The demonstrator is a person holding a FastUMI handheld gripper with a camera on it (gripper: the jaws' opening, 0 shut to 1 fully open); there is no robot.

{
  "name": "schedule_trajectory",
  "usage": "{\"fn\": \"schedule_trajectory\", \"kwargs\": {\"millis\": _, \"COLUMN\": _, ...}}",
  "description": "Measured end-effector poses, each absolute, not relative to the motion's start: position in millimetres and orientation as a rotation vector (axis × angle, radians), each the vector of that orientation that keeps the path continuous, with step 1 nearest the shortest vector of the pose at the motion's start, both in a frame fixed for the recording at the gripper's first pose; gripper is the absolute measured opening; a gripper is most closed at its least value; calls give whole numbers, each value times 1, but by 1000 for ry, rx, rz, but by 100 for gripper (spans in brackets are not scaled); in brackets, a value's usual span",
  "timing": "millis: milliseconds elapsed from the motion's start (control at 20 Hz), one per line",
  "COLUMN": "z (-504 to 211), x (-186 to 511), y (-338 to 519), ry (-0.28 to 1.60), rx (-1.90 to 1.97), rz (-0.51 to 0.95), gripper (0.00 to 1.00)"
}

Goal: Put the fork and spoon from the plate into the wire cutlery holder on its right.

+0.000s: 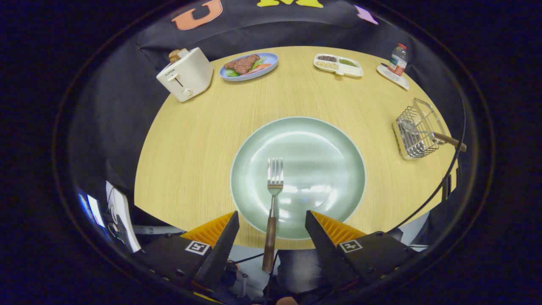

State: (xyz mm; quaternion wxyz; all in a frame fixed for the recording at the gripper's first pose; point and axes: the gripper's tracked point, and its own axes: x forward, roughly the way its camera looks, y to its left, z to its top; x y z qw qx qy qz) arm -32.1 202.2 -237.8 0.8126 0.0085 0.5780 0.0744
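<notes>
My fingers (272, 228) spread wide, straddling fork (273, 199) handle overhanging plate (338, 144); off-centre pinch could flip fork off desk (203, 140).

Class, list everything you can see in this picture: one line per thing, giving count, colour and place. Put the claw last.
Table: one, light wood, under everything.
Plate: one, pale green, ahead of the claw.
Fork: one, silver with brown handle, on plate, handle between the fingers.
Wire cutlery holder: one, silver, right of plate.
Spoon: one, brown handle, in holder.
Toaster: one, cream, far left.
Food plate: one, blue, beside toaster.
Divided tray: one, white, far side.
Bottle: one, clear, red cap, far right.
Claw: one, open, untouching.
</notes>
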Motion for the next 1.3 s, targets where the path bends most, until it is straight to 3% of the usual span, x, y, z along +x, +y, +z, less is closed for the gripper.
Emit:
{"fn": "schedule_trajectory", "kwargs": {"millis": 50, "z": -240, "x": -32, "y": 201, "ry": 1241, "rx": 8, "rz": 153, "gripper": 91}}
{"fn": "schedule_trajectory", "kwargs": {"millis": 100, "z": -243, "x": -32, "y": 200, "ry": 1246, "rx": 4, "rz": 149, "gripper": 80}}
{"fn": "schedule_trajectory", "kwargs": {"millis": 200, "z": -247, "x": -31, "y": 200, "ry": 1254, "rx": -1, "rz": 147, "gripper": 76}}
{"fn": "schedule_trajectory", "kwargs": {"millis": 400, "z": -259, "x": -32, "y": 196, "ry": 1278, "rx": -20, "rz": 128, "gripper": 59}}
{"fn": "schedule_trajectory", "kwargs": {"millis": 600, "z": -267, "x": -33, "y": 190, "ry": 1302, "rx": -25, "rz": 103, "gripper": 35}}
{"fn": "schedule_trajectory", "kwargs": {"millis": 650, "z": -259, "x": -36, "y": 191, "ry": 1308, "rx": -20, "rz": 93, "gripper": 37}}
{"fn": "schedule_trajectory", "kwargs": {"millis": 700, "z": -267, "x": -32, "y": 189, "ry": 1310, "rx": -29, "rz": 85, "gripper": 9}}
{"fn": "schedule_trajectory", "kwargs": {"millis": 800, "z": -265, "x": -27, "y": 185, "ry": 1296, "rx": -40, "rz": 86, "gripper": 9}}
{"fn": "schedule_trajectory", "kwargs": {"millis": 850, "z": -264, "x": -27, "y": 182, "ry": 1290, "rx": -46, "rz": 82, "gripper": 1}}
{"fn": "schedule_trajectory", "kwargs": {"millis": 1300, "z": -227, "x": -30, "y": 166, "ry": 1282, "rx": -17, "rz": 136, "gripper": 1}}
